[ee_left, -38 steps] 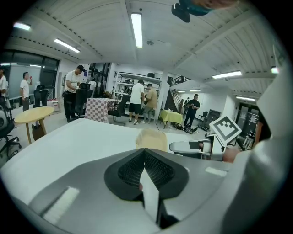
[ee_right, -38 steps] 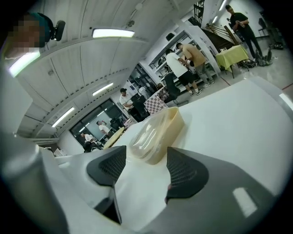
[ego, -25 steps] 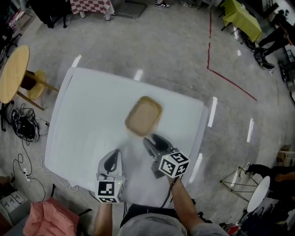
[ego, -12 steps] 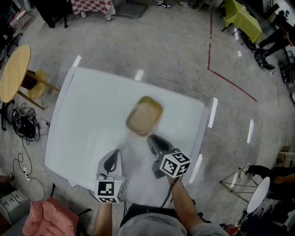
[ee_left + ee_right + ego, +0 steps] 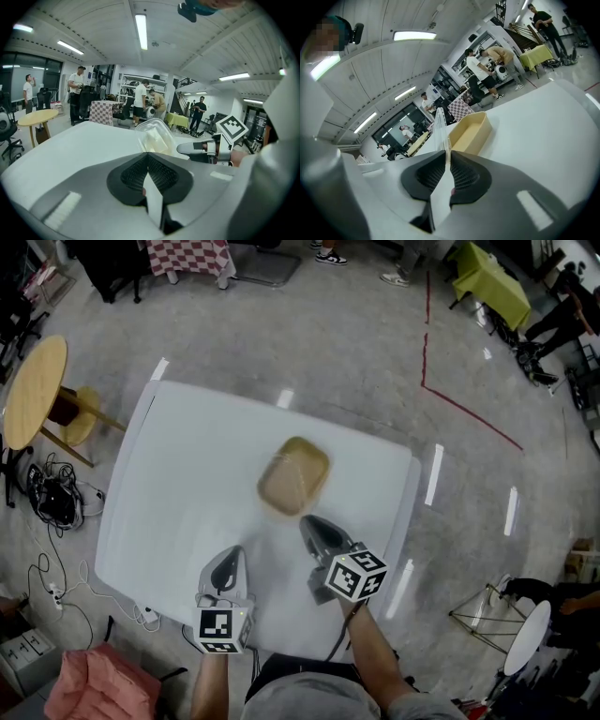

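Clear plastic lid (image 5: 440, 130) is clamped edge-on in the right gripper (image 5: 446, 158), just beside the tan rectangular tub (image 5: 471, 133); the left gripper (image 5: 146, 161) is clenched empty.

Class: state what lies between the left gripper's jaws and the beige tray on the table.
Only bare white tabletop lies between the left gripper and the beige tray; the head view shows it.

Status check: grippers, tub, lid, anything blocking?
Right gripper shut on clear lid edge, lid tilted up. Left gripper shut, empty. Beige tub on white table. Nothing blocking it.
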`<state>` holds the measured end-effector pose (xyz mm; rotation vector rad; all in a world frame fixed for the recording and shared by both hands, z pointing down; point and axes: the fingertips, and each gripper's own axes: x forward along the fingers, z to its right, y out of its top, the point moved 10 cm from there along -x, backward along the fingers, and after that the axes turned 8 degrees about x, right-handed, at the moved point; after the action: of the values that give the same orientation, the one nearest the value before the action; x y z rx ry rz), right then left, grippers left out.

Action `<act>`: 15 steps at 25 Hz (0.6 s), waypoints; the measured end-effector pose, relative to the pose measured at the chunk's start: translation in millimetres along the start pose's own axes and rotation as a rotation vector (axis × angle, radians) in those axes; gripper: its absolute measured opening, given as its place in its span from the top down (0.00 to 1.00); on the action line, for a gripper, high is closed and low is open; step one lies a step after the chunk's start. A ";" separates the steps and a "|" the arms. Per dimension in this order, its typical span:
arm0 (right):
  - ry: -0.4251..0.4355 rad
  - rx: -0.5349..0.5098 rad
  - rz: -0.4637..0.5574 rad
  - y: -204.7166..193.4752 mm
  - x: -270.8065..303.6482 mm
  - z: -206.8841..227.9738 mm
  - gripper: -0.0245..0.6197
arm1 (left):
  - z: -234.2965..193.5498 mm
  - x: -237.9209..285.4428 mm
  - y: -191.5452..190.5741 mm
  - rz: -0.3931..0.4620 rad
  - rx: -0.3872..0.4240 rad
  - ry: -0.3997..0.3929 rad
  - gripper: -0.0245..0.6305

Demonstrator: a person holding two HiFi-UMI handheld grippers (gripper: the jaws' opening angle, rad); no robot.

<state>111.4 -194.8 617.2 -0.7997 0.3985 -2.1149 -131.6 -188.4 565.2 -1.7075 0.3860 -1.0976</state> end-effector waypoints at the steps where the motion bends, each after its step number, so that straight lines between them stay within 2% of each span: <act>1: 0.001 -0.005 0.003 0.5 -1.7 -2.0 0.90 | 0.4 -2.3 0.6 0.003 -0.002 0.001 0.94; 15: 0.033 -0.141 0.091 18.4 -54.2 -53.0 0.91 | 15.9 -52.7 25.9 0.093 0.030 0.034 0.94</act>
<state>112.1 -163.1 546.0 -0.8125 0.5960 -2.0341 -140.5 -153.5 516.2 -1.6302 0.4636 -1.0609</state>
